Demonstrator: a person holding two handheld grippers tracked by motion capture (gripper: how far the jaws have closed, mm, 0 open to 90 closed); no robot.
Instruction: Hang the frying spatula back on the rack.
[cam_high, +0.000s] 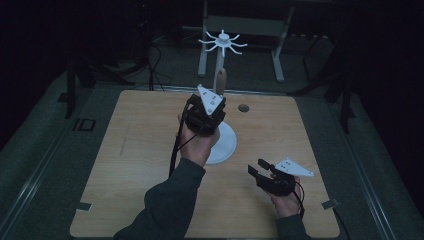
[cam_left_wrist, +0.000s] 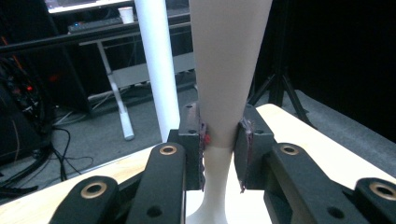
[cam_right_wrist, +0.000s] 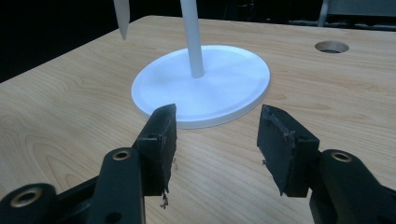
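My left gripper (cam_high: 217, 96) is raised above the wooden table (cam_high: 140, 150), right beside the white stand's pole (cam_high: 220, 57). It is shut on a beige tapered utensil (cam_left_wrist: 229, 60). The pads (cam_left_wrist: 201, 140) press on the utensil's narrow part, and its wide end (cam_high: 221, 79) sticks up above the gripper. The utensil's pointed lower tip (cam_right_wrist: 121, 16) hangs in the air in the right gripper view. The stand has a round white base (cam_right_wrist: 205, 88) and a ring of hooks (cam_high: 222, 42) on top. My right gripper (cam_high: 257, 166) is low at the table's front right, open and holding nothing (cam_right_wrist: 217, 135).
A round hole (cam_high: 243, 107) is in the table behind the stand. Beyond the far edge are a grey desk frame (cam_high: 245, 25), floor cables (cam_high: 155, 65) and dark tripod legs (cam_left_wrist: 280, 88).
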